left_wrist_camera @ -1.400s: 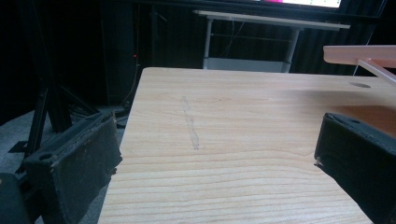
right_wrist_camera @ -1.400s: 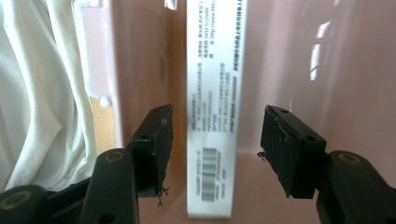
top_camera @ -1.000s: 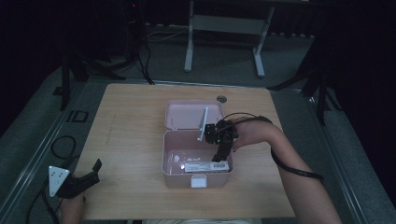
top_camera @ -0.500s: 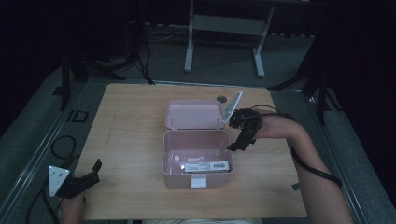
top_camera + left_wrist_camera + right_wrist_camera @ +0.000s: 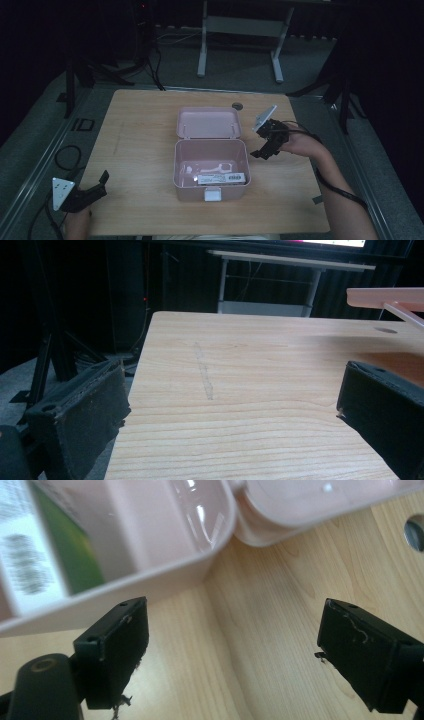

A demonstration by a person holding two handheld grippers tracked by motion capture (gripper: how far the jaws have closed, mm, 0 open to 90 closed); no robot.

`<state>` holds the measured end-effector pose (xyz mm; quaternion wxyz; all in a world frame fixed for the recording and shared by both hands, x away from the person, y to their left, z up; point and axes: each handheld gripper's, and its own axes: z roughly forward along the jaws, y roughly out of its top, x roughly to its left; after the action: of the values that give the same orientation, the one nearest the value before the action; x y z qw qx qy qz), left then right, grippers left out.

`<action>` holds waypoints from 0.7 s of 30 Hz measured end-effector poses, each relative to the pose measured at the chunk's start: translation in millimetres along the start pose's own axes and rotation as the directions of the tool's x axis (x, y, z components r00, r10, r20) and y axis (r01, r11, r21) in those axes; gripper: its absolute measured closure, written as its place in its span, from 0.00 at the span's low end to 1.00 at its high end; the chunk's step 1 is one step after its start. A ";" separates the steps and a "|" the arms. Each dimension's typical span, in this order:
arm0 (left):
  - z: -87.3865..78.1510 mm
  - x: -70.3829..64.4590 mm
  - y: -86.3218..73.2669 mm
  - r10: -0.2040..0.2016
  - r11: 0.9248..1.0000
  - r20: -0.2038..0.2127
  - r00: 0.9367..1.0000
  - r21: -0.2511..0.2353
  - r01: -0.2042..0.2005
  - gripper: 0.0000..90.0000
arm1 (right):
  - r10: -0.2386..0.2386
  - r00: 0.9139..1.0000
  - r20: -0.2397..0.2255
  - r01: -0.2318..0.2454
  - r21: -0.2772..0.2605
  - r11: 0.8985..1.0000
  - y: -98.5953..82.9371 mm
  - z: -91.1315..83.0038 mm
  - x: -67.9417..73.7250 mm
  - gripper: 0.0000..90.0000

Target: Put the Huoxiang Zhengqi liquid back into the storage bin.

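Note:
An open pink box point(image 5: 210, 150) sits mid-table, its lid point(image 5: 207, 122) laid flat behind it. Inside lies a white labelled packet point(image 5: 220, 178) with a green side point(image 5: 65, 555). My right gripper point(image 5: 264, 150) hovers just right of the box, over bare wood, jaws open and empty; in the right gripper view the box wall point(image 5: 150, 587) is close ahead on the left. My left gripper point(image 5: 92, 190) rests at the table's front left corner, open and empty, pointing across the wood toward the box lid point(image 5: 385, 297).
The wooden table point(image 5: 140, 150) has a round cable hole point(image 5: 237, 106) behind the lid. A faint scuff mark point(image 5: 204, 372) runs across the wood ahead of the left gripper. A white desk frame point(image 5: 240, 30) stands beyond the table. Cables point(image 5: 65, 157) lie on the floor at left.
My right gripper has come up out of the box and moved right, then lowered to hang beside the box's right wall. The packet stays in the box. The left gripper has not moved.

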<state>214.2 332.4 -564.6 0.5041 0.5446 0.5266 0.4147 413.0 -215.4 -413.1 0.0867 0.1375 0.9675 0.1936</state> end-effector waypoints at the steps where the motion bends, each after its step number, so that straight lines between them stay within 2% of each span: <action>1: 0.0 0.1 0.0 0.000 1.000 0.000 1.000 0.000 0.000 0.00 | 0.014 1.000 -0.006 -0.014 -0.004 1.000 -3.5 4.6 -1.6 0.14; 2: 0.0 0.1 0.0 0.000 1.000 0.000 1.000 0.000 0.000 0.00 | 0.014 1.000 -0.006 -0.014 -0.004 1.000 -3.5 4.6 -1.6 0.14; 3: -0.1 0.1 0.0 -0.001 1.000 0.000 1.000 -0.001 0.001 0.00 | 0.036 0.999 -0.005 -0.036 -0.009 0.999 -11.2 15.6 -4.6 0.14; 5: -0.1 0.1 0.0 0.000 1.000 0.000 1.000 0.000 0.000 0.00 | 0.058 0.998 -0.016 -0.057 0.009 0.998 -17.0 25.0 -7.0 0.14; 9: -0.1 0.1 -0.1 -0.002 1.000 0.001 1.000 -0.002 0.002 0.00 | 0.100 0.995 -0.019 -0.100 0.008 0.995 -32.1 45.3 -11.1 0.13; 10: -0.1 0.1 -0.1 -0.002 1.000 0.001 1.000 -0.002 0.002 0.00 | 0.100 0.995 -0.019 -0.100 0.008 0.995 -32.1 45.3 -11.1 0.13; 13: -0.1 0.1 0.0 -0.001 1.000 0.001 1.000 -0.001 0.001 0.00 | 0.142 0.990 0.013 -0.142 -0.018 0.990 -46.1 58.8 -15.2 0.13; 15: -0.1 0.1 0.0 -0.001 1.000 0.001 1.000 -0.001 0.001 0.00 | 0.154 0.988 0.023 -0.153 -0.032 0.988 -49.1 60.9 -15.9 0.13; 16: -0.2 0.2 -0.1 -0.001 1.000 0.001 1.000 -0.002 0.001 0.00 | 0.169 0.985 0.030 -0.167 -0.053 0.984 -53.3 63.5 -17.2 0.13; 17: -0.1 0.1 -0.1 -0.001 1.000 0.001 1.000 -0.002 0.001 0.00 | 0.203 0.978 0.053 -0.198 -0.089 0.976 -62.2 68.8 -18.7 0.13; 21: -0.1 0.1 0.0 -0.001 1.000 0.001 1.000 -0.001 0.001 0.00 | 0.252 0.964 0.082 -0.237 -0.157 0.959 -76.8 76.5 -18.1 0.13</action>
<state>214.1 332.5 -564.6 0.5047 0.5444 0.5264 0.4146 429.2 -262.1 -511.3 0.1209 0.2592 0.9206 0.2658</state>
